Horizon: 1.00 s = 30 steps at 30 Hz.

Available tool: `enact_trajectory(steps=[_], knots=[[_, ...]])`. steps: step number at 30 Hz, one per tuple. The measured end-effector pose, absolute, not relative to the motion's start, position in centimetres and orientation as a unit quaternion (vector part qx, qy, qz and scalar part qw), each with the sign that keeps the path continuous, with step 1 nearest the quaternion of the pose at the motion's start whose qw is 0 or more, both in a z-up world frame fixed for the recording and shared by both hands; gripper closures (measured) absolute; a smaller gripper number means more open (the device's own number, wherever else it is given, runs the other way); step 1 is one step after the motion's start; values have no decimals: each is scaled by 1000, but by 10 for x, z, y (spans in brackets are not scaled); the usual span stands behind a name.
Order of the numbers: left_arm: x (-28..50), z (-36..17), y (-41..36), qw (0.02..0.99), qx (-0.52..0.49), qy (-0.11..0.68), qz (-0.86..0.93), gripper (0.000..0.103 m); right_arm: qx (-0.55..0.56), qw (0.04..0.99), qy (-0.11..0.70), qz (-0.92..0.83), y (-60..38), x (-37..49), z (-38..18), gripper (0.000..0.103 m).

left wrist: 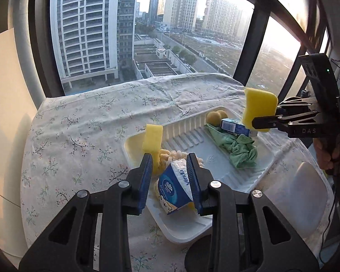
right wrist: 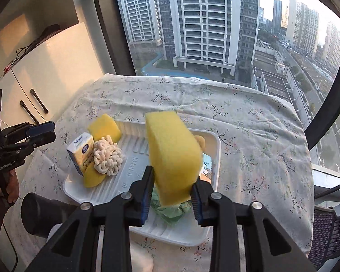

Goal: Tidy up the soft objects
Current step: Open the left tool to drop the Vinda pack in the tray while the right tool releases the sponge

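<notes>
Jaws of the right gripper [right wrist: 172, 195] are clamped on a yellow sponge [right wrist: 173, 156], lifted clear above the white tray [left wrist: 217, 172], seemingly so it can be sorted with the other soft things. Left gripper [left wrist: 170, 181] jaws stand close together, nothing visibly gripped, over the tissue pack [left wrist: 174, 188] at the tray's near end; a green cloth [left wrist: 238, 151] lies in the tray, which sits on the flowered desk [left wrist: 79, 117]

there is one white ribbed plastic tray [right wrist: 215, 145]. yellow foam sponges are three: one held up high [right wrist: 172, 156], one standing at the tray corner [right wrist: 104, 128], one lying flat [right wrist: 91, 179]. two blue-and-white tissue packs [left wrist: 176, 188] [left wrist: 234, 127], one green crumpled cloth [left wrist: 240, 149], one cream chenille pad [right wrist: 107, 156], one tan round puff [left wrist: 216, 116].
</notes>
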<state>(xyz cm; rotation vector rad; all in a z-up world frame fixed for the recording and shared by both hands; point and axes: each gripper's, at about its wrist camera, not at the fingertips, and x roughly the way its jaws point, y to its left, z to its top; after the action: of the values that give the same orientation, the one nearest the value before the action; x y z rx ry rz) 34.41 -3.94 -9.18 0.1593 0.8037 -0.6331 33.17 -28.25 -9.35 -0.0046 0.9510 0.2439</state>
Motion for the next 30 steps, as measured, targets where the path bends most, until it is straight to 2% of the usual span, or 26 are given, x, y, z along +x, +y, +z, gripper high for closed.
enact_trajectory(steps=[8, 14, 16, 17, 18, 19, 24, 30], knots=[[353, -117, -47, 851, 62, 420, -309, 74, -62, 820, 542, 177, -244, 391, -145, 72], [354, -112, -51, 838, 52, 438, -322, 72, -71, 808, 559, 173, -239, 395, -164, 71], [353, -108, -56, 836, 63, 441, -321, 66, -73, 806, 562, 173, -238, 395, -164, 66], [353, -107, -61, 833, 74, 446, -318, 54, -74, 803, 565, 176, -237, 395, -163, 59], [354, -108, -67, 828, 88, 455, -316, 46, -73, 802, 565, 178, -236, 395, -162, 50], [354, -110, -72, 826, 106, 460, -308, 39, -70, 803, 563, 181, -235, 394, -160, 46], [360, -132, -89, 823, 183, 480, -241, 39, -58, 819, 539, 188, -240, 377, -140, 33], [376, -143, -75, 835, 119, 486, -229, 41, -59, 845, 504, 171, -257, 337, -124, 33]])
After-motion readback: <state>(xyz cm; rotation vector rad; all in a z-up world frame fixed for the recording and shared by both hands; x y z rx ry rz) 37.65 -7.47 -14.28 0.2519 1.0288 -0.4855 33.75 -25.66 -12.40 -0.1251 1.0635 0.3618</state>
